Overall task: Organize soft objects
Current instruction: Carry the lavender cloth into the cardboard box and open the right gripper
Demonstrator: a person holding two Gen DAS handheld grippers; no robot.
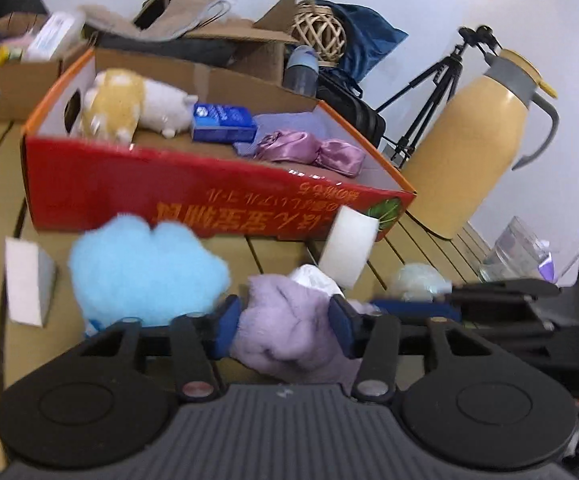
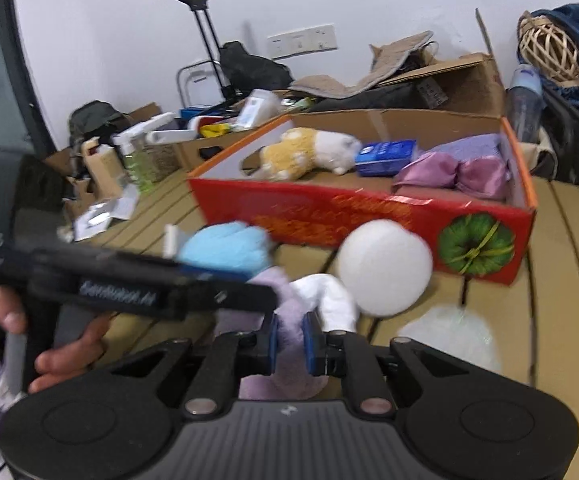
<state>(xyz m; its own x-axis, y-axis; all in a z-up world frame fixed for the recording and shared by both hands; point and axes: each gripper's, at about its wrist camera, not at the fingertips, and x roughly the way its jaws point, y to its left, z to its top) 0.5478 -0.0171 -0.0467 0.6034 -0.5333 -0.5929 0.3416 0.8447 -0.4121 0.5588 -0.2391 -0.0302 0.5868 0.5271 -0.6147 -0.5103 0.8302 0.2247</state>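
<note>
Both grippers grasp the purple plush (image 1: 289, 324): left gripper (image 1: 285, 326) clamps its wider body, right gripper (image 2: 289, 338) pinches a narrow part. The red box (image 1: 209, 196) lies directly beyond, far side, near both tools equally.

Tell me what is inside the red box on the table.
The red box holds a yellow and white plush toy, a blue packet, a purple cloth and pink satin pouches. Its front wall hides the floor and anything lying lower.
</note>
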